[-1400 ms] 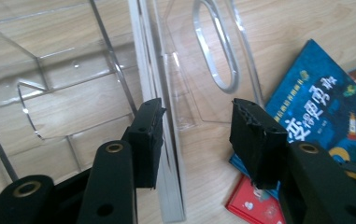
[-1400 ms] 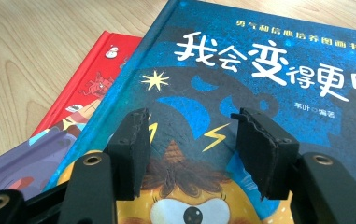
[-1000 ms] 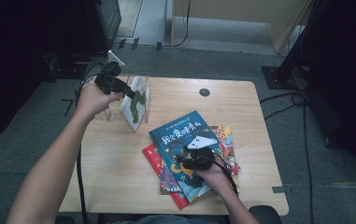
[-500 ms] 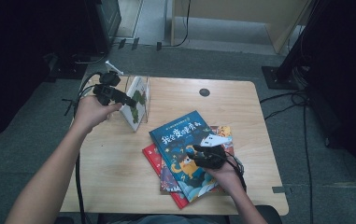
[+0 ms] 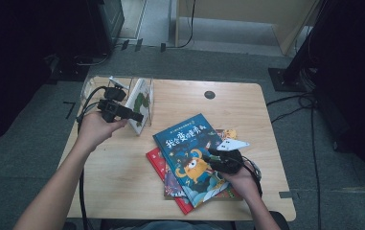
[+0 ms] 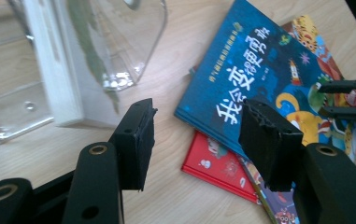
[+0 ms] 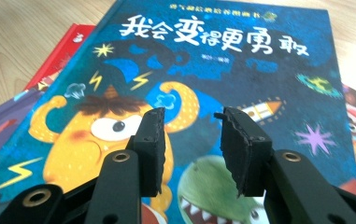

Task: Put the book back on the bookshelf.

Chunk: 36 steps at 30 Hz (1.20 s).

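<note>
Item: blue picture book (image 7: 222, 60) lay flat atop the stack directly beneath the right gripper (image 7: 192, 140) — jaws apart, just narrowing, nothing gripped — risk: pads skate off the cover; left gripper (image 6: 194, 140) unclenched, empty beside the clear rack (image 6: 119, 42).

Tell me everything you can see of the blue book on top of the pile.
The blue book is a glossy hardback picture book: white title characters at its head, an orange horned monster with a frown, a green toothy creature, a rocket, stars and lightning bolts. It lies flat and closed, cover up, turned askew on the table. It rests on a red book and other colourful ones. The right tongs hang over its cover, jaws apart with nothing between them; contact is unclear.
</note>
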Each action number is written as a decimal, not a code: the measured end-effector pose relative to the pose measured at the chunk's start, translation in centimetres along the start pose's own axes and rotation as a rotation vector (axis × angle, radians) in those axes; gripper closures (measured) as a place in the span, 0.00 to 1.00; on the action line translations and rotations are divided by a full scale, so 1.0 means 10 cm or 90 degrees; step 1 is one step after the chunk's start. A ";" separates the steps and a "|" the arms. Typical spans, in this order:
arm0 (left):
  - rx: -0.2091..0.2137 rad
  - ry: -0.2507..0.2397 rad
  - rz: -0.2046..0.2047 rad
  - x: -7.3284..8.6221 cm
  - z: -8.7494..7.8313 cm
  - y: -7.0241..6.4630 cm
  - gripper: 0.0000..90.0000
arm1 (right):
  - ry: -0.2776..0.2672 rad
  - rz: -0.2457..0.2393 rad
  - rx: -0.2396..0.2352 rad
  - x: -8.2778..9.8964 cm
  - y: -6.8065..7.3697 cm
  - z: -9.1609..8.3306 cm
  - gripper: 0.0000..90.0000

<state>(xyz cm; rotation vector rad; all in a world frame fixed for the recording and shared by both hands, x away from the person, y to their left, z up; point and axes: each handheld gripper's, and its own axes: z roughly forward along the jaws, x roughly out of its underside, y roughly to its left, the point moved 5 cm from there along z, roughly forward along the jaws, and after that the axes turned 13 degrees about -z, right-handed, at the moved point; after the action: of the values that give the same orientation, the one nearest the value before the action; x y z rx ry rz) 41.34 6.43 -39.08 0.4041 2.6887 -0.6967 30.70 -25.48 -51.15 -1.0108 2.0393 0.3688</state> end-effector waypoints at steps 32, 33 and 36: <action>0.052 0.014 0.073 0.46 0.66 -0.04 0.74 | 0.010 0.060 0.059 0.36 -0.07 -0.34 0.78; 0.053 0.015 0.073 0.47 0.68 -0.04 0.75 | 0.010 0.061 0.061 0.38 -0.07 -0.35 0.79; 0.047 0.003 0.087 0.50 0.72 -0.04 0.80 | 0.012 0.065 0.066 0.41 -0.06 -0.38 0.80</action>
<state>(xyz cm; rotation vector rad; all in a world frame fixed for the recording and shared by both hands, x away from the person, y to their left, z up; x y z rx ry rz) 38.44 3.35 -46.76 0.6034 2.6148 -0.7576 27.67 -30.17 -51.93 -0.8527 2.1092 0.3055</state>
